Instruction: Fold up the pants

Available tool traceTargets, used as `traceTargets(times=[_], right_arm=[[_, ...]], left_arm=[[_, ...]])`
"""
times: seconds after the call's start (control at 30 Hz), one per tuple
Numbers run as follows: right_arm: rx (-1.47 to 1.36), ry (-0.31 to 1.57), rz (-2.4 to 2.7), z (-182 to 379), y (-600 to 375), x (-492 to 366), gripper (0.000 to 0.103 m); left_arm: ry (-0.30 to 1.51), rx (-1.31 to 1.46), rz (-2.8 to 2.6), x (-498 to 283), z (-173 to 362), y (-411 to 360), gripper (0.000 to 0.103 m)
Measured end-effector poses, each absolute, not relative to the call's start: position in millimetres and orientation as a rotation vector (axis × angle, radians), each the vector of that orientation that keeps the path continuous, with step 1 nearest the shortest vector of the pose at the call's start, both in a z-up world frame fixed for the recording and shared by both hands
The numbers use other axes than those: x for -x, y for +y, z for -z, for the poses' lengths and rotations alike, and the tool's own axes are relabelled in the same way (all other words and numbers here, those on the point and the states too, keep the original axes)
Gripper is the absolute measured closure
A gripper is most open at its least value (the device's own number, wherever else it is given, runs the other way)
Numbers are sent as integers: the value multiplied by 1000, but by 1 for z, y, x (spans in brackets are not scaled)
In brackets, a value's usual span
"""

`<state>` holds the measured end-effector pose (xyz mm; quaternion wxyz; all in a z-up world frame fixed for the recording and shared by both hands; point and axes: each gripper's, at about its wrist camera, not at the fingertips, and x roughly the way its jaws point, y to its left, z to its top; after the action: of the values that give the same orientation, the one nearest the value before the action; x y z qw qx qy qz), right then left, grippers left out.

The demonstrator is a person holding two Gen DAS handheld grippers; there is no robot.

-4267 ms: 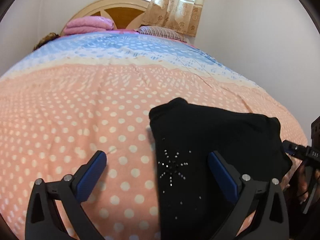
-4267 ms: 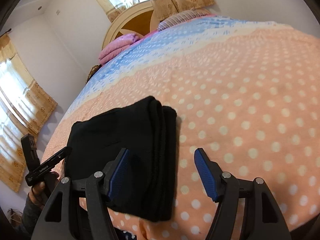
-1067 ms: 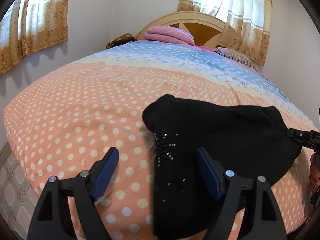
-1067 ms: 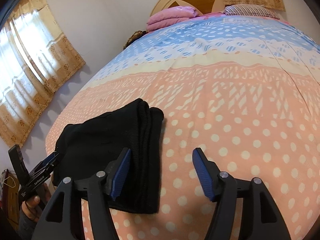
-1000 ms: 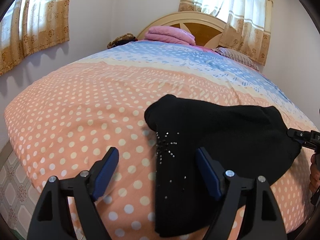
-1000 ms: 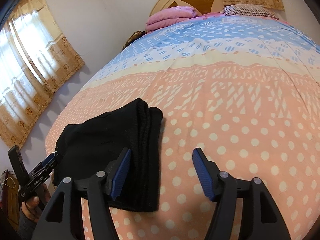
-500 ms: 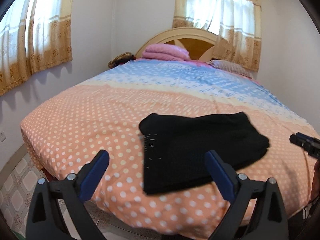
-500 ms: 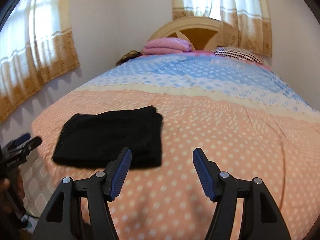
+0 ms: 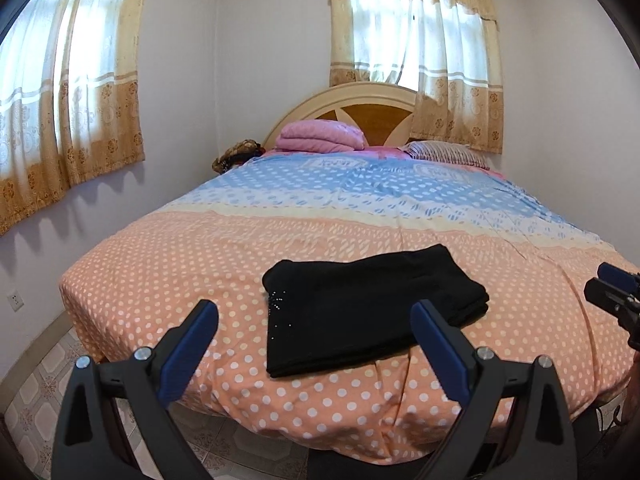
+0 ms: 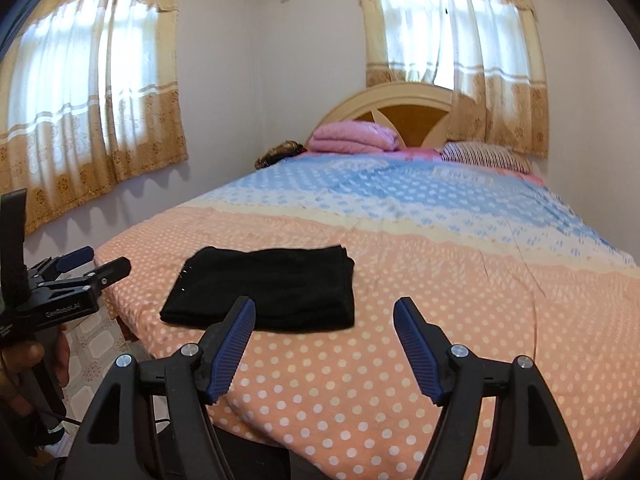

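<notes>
The black pants (image 9: 360,308) lie folded into a flat rectangle near the foot corner of the bed (image 9: 200,264), with small sparkly studs on one side. They also show in the right wrist view (image 10: 272,288). My left gripper (image 9: 316,344) is open and empty, held back from the bed's foot edge. My right gripper (image 10: 324,340) is open and empty, also back from the bed. The left gripper shows at the left edge of the right wrist view (image 10: 84,268), and the right gripper's tip at the right edge of the left wrist view (image 9: 612,292).
The bed has a polka-dot orange and blue cover. A folded pink blanket (image 9: 320,136) and a striped pillow (image 9: 444,152) lie by the headboard (image 9: 360,108). Curtained windows are on the left wall (image 9: 60,92) and the back wall. Tiled floor (image 9: 40,384) is below left.
Both grippers have pulled back and up from the bed, so the folded pants look smaller and farther away. The pants have stayed in place.
</notes>
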<state>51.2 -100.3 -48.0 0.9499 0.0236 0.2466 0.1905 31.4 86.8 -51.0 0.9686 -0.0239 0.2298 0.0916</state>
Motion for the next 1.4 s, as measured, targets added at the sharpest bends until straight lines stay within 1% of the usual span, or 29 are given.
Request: traceTargets(times=[0.93, 1.03, 1.4], right_arm=[[-29, 489, -410, 49, -89, -39, 29], [-30, 482, -411, 48, -89, -38, 29], [-22, 467, -414, 47, -87, -35, 29]], left_arm=[[456, 55, -185, -27, 49, 86, 4], [453, 52, -183, -27, 49, 83, 0], [425, 40, -173, -22, 39, 79, 0]])
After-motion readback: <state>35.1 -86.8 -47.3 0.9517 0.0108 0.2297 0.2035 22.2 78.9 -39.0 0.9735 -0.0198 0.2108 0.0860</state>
